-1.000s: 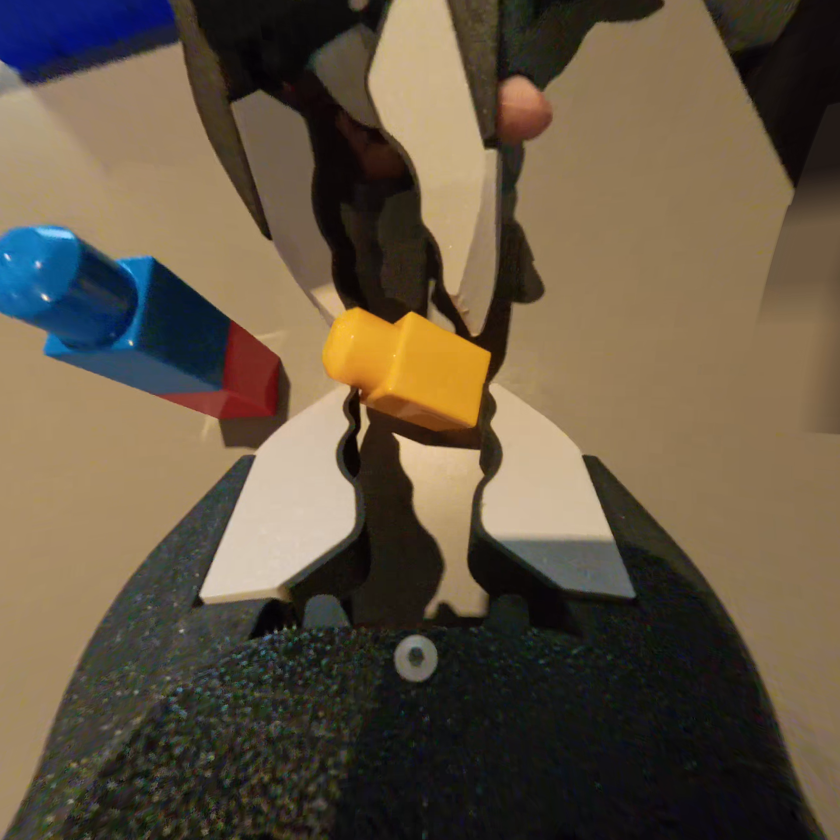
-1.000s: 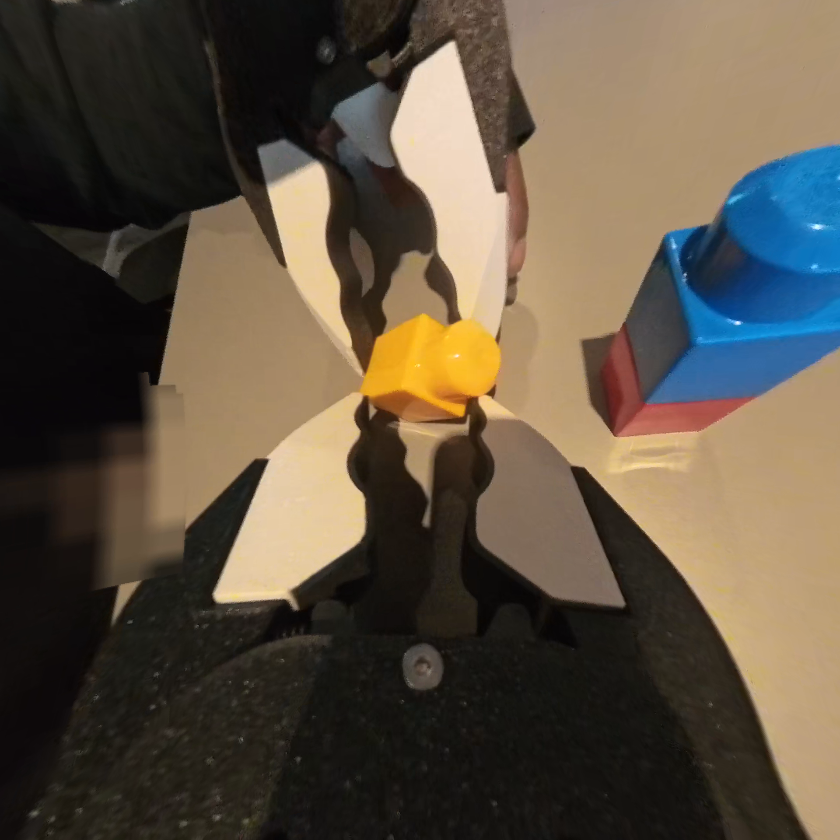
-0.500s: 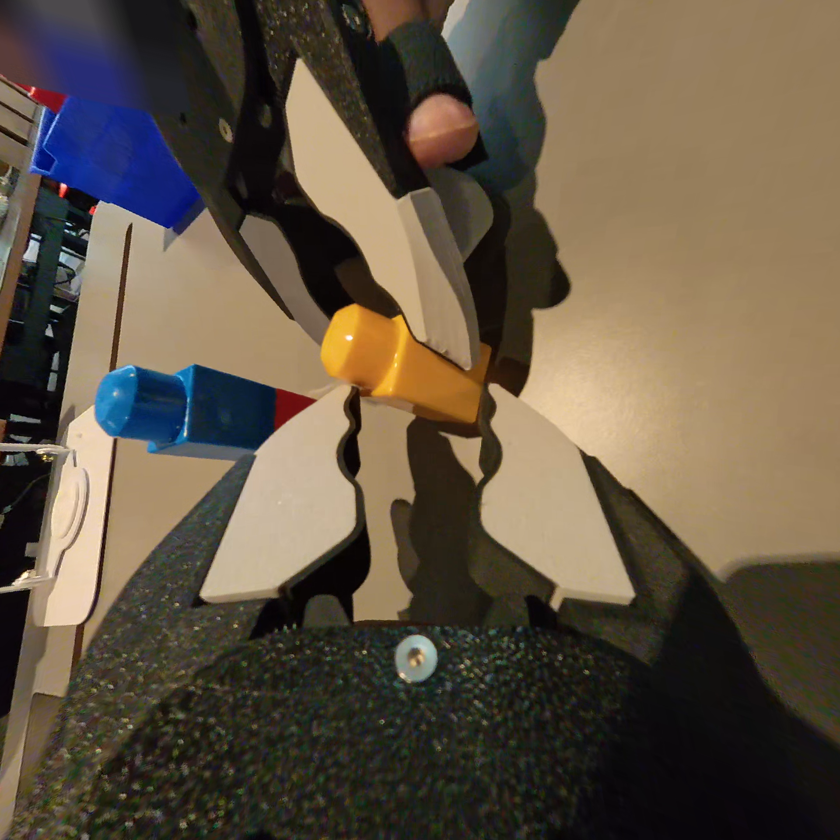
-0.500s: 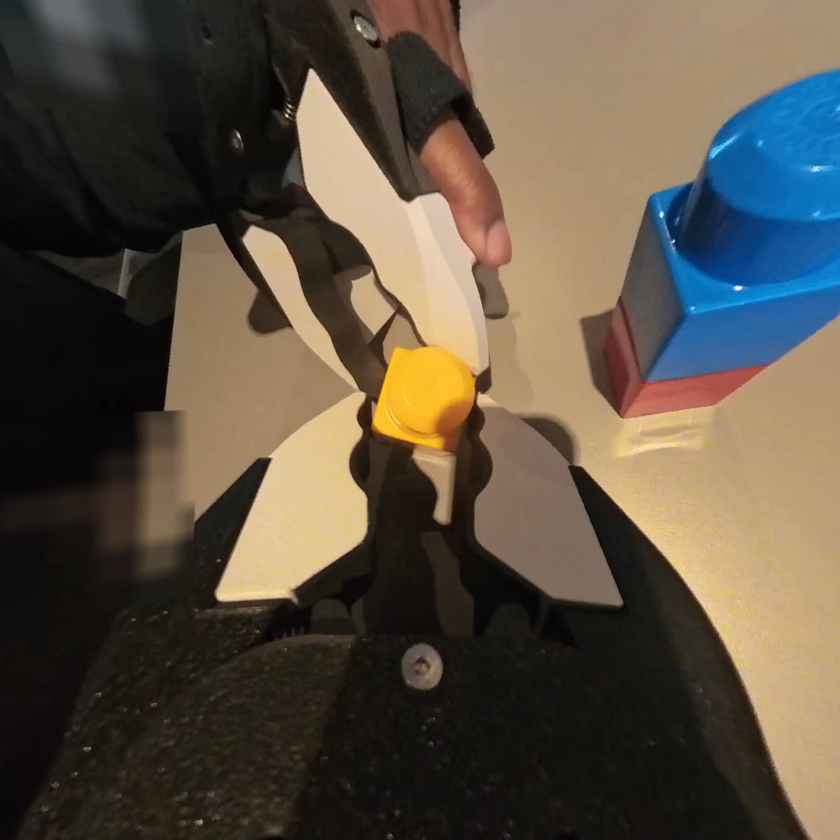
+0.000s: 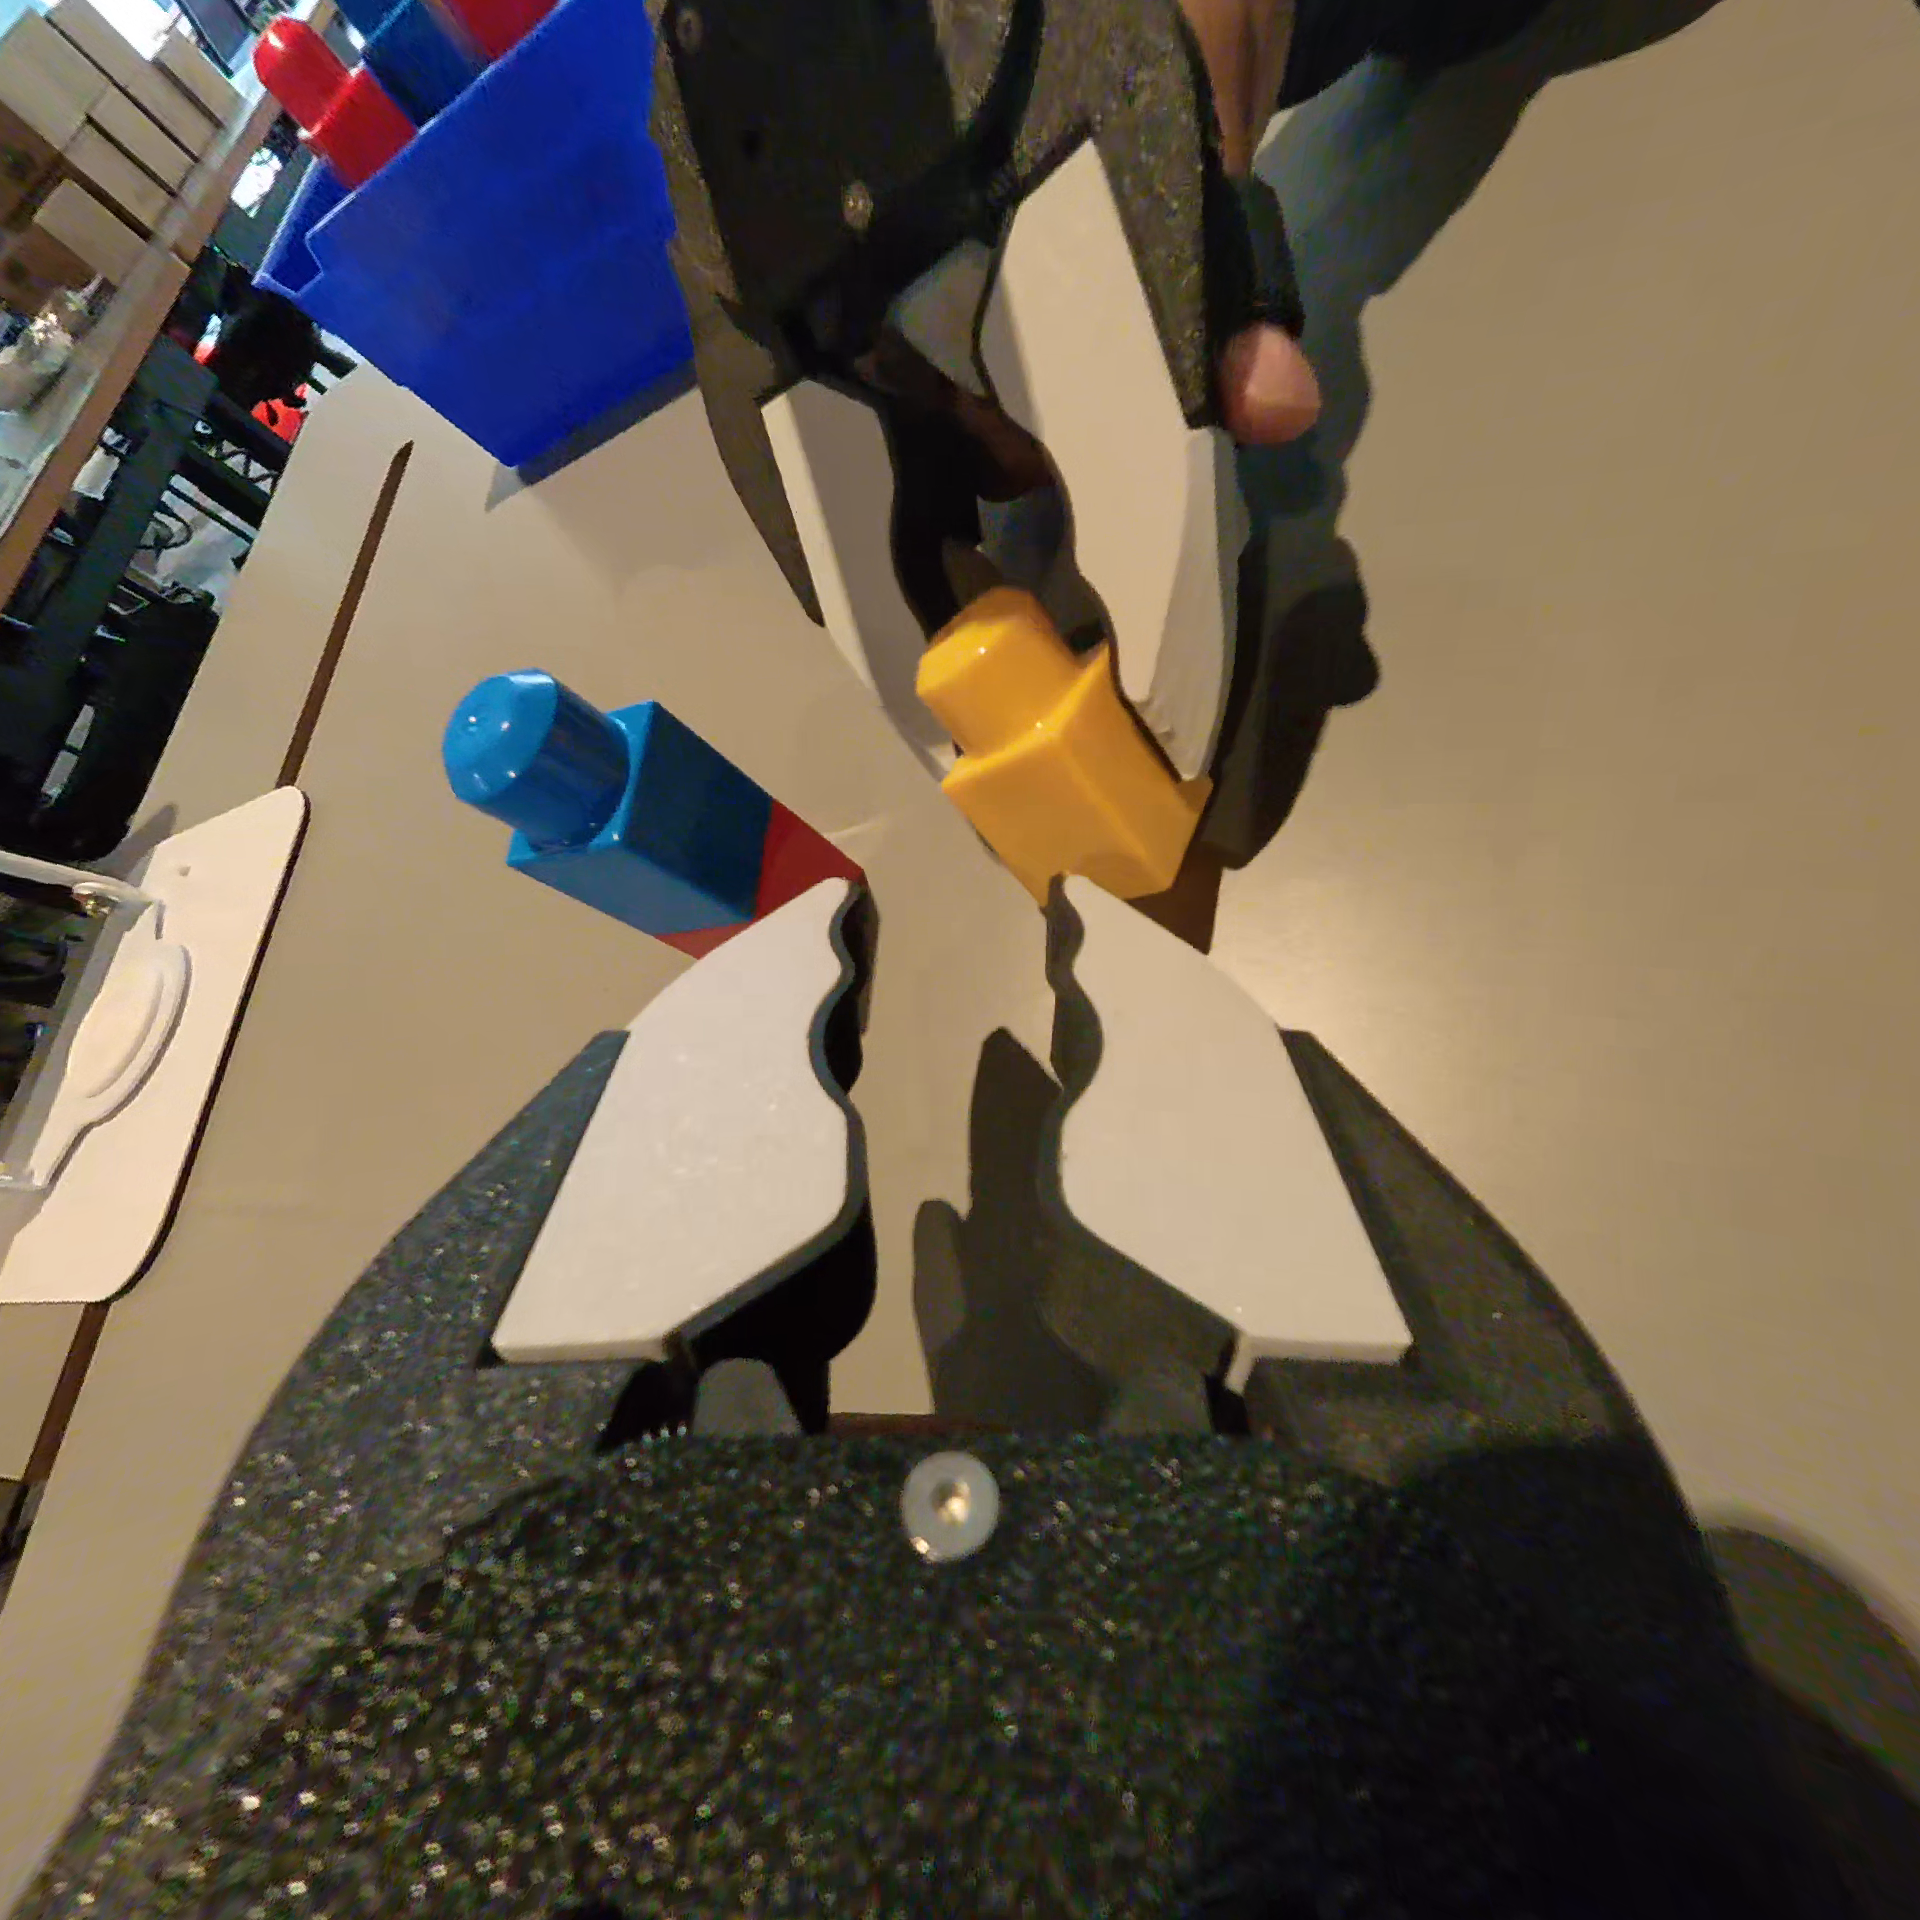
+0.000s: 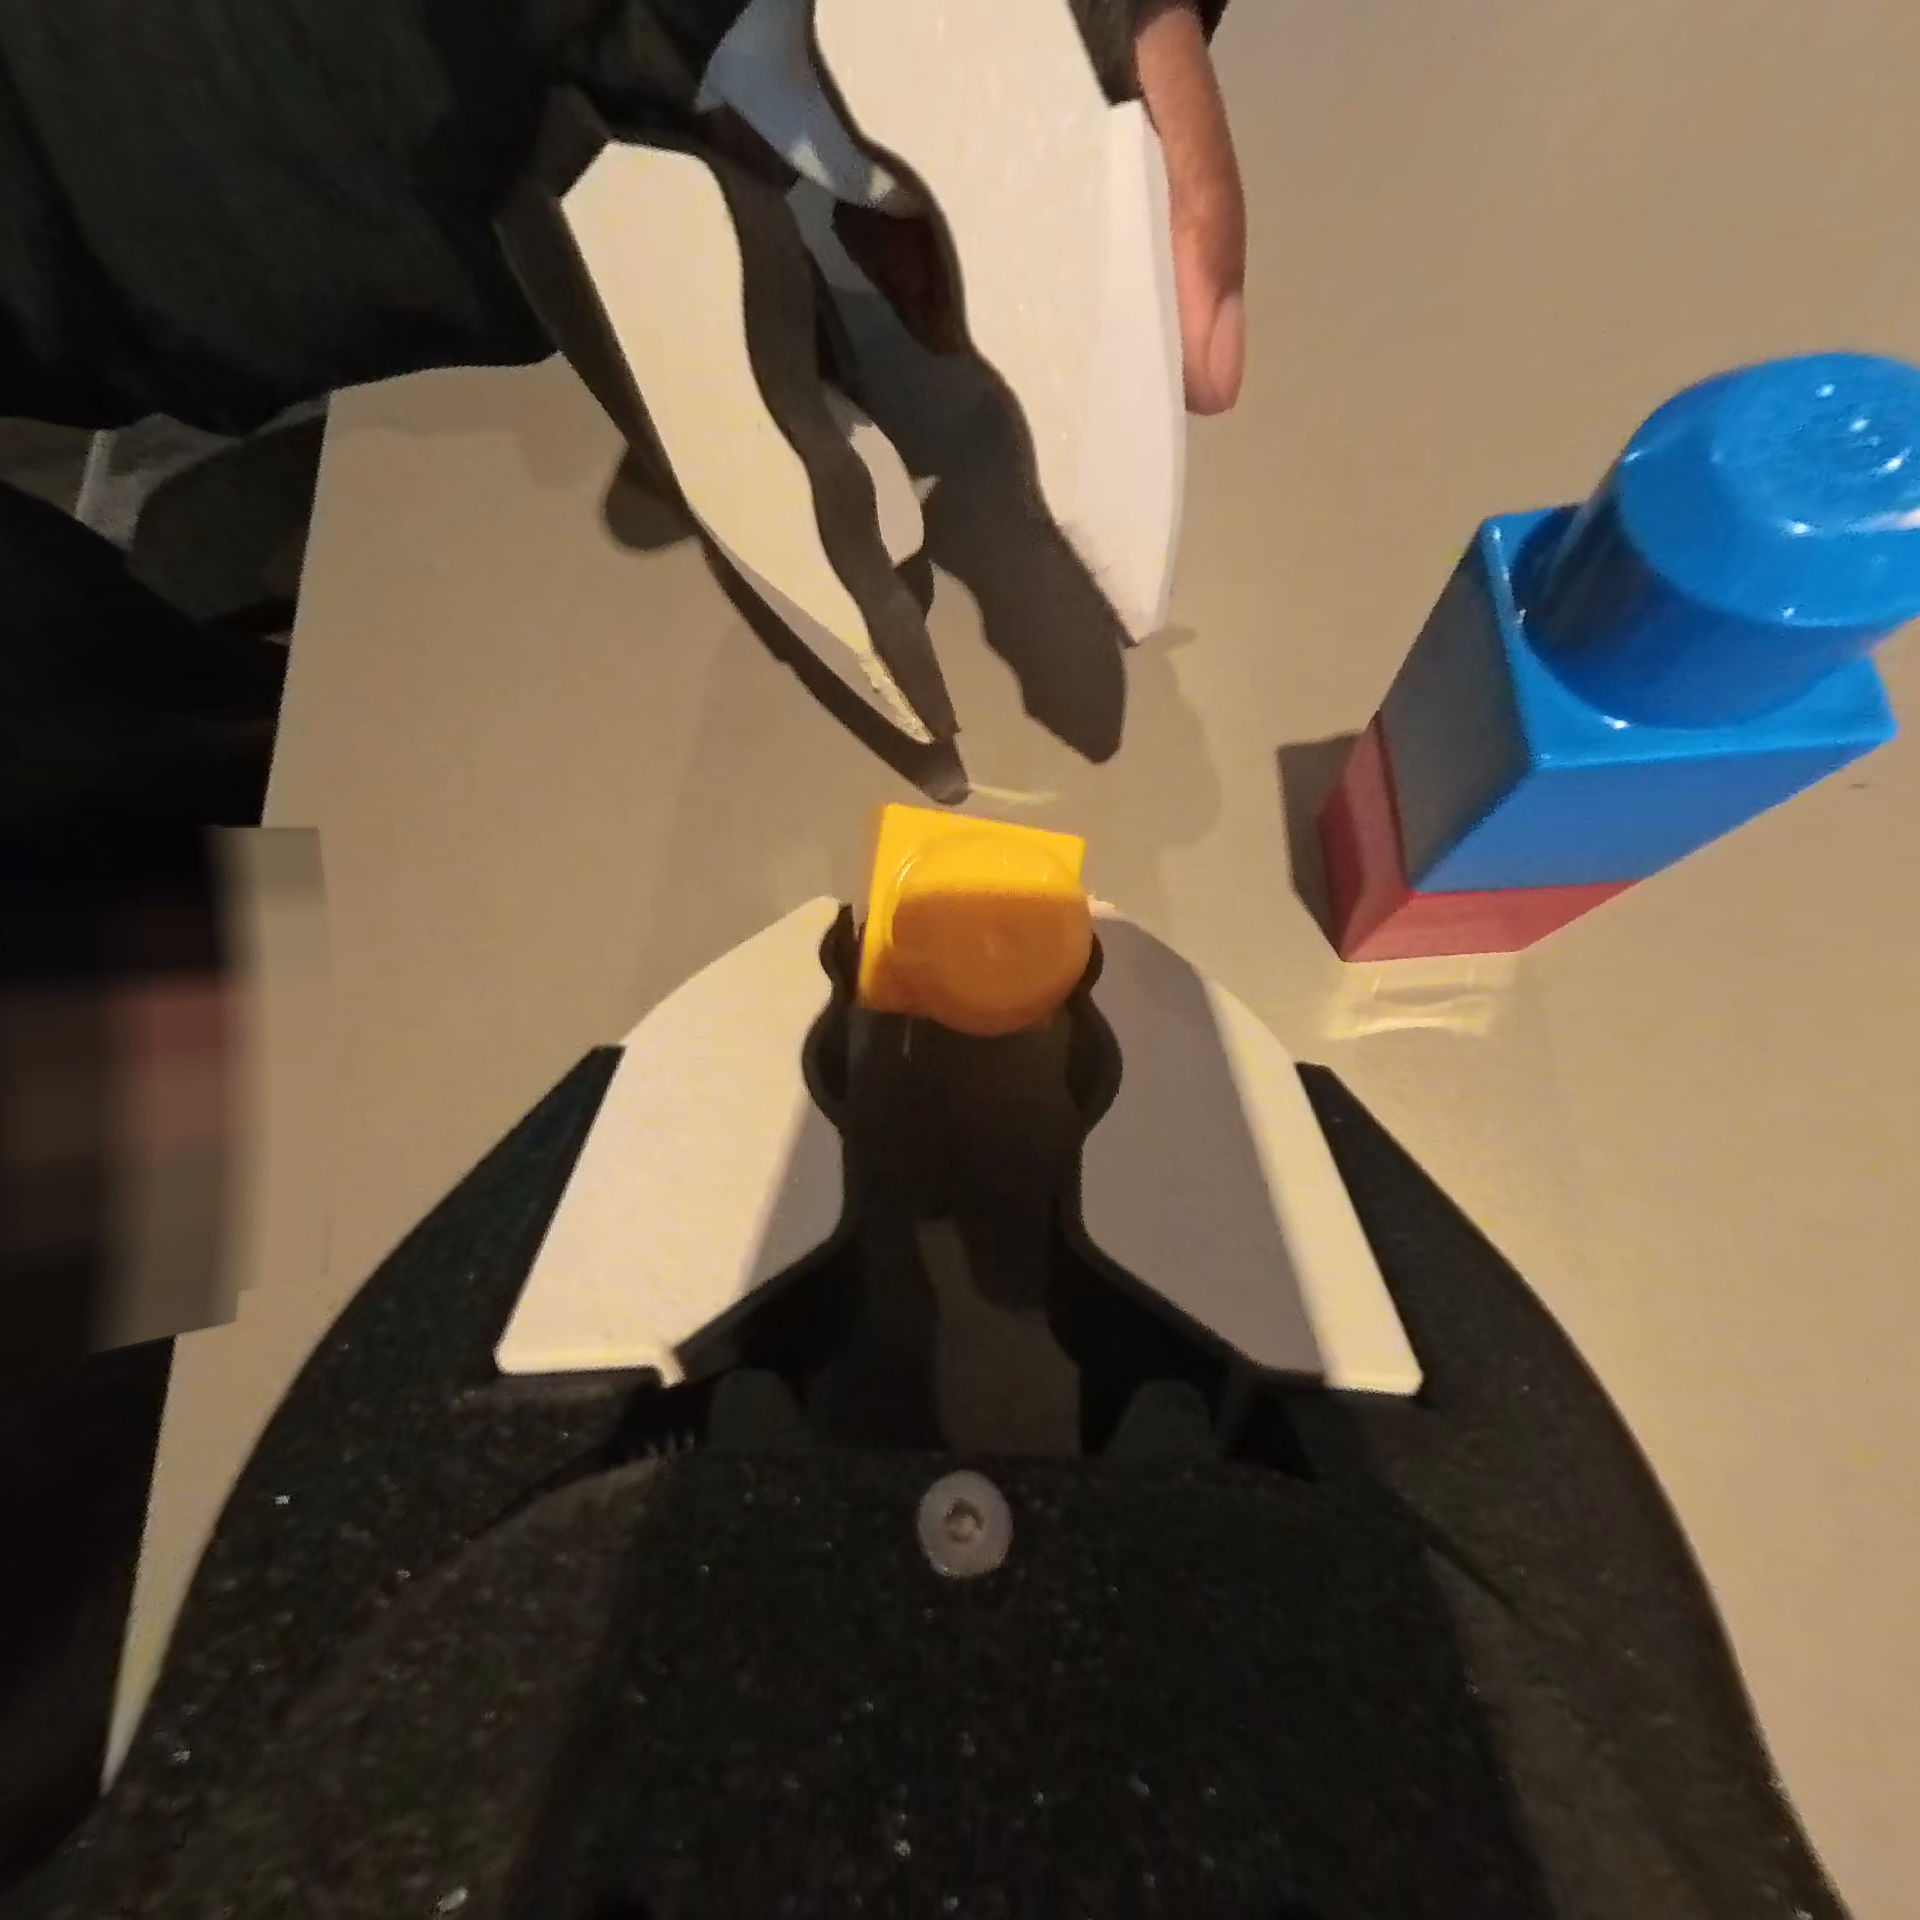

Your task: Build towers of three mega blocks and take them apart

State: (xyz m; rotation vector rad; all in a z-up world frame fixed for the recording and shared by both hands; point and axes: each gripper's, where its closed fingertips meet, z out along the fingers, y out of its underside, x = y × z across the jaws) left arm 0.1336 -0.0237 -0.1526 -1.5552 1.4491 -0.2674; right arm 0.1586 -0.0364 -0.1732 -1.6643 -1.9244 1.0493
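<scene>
A yellow block [image 6: 966, 925] is clamped stud-up between the fingertips of my right gripper [image 6: 971, 920], above the tan table. In the left wrist view the yellow block [image 5: 1060, 758] hangs in the right gripper [image 5: 1065, 764], just beyond my left gripper [image 5: 956, 909], which is open and empty. The left gripper [image 6: 1039, 696] also shows in the right wrist view, jaws apart, just behind the block and not touching it. A blue block stacked on a red block [image 5: 644, 821] stands on the table; in the right wrist view this stack [image 6: 1621, 727] is to the right.
A blue bin [image 5: 499, 260] holding red and blue blocks stands at the far left of the table. A white card [image 5: 135, 1018] lies at the table's left edge. A person's fingers [image 5: 1262, 374] grip the right gripper's handle. Left and right tips are no more than a few centimetres apart.
Both grippers were at the yellow block. My left gripper has opened and drawn back from it. The right gripper keeps hold and has turned the block's stud toward its camera.
</scene>
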